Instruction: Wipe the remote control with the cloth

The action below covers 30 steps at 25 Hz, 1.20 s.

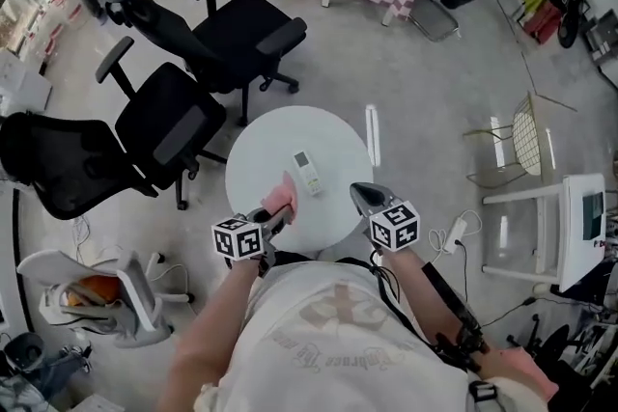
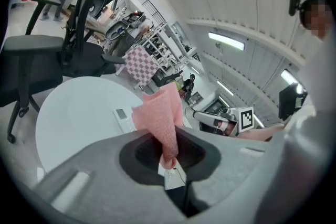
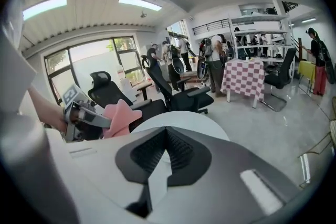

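Gripping cloth (image 1: 283, 196), left gripper (image 1: 276, 215); remote control (image 1: 307, 171) beyond

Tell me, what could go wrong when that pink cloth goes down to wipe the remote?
The left tongs pinch the cloth only by one end, so it might slip out while rubbing. The remote control lies loose on the round table; the right tongs are shut and empty, not steadying it, so a wipe could push it off.

Remote control (image 2: 123, 117) — right end hidden behind the cloth (image 2: 161, 113); buttons too small.
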Each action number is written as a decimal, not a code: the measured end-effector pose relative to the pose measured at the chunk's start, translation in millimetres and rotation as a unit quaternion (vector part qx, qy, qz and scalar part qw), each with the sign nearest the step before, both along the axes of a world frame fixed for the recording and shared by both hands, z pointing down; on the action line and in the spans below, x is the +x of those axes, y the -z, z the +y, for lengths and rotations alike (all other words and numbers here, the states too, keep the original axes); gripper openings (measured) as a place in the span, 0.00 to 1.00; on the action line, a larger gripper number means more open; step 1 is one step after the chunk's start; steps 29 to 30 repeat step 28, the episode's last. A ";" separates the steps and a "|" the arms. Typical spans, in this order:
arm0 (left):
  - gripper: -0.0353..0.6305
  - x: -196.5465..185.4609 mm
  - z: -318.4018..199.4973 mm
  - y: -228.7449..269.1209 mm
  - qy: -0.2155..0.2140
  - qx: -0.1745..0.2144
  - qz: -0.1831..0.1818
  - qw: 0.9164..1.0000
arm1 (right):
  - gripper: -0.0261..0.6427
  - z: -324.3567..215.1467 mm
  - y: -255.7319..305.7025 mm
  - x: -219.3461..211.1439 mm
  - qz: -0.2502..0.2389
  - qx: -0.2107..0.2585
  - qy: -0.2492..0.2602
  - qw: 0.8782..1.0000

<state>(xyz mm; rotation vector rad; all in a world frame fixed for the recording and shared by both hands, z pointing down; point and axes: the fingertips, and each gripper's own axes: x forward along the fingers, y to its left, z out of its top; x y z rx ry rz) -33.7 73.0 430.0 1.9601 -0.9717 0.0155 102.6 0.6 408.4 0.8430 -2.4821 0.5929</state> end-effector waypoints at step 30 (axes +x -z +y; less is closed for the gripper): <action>0.11 62.7 37.7 54.7 0.087 0.103 -0.125 0.983 | 0.05 44.9 59.7 61.8 -0.119 0.071 0.085 0.987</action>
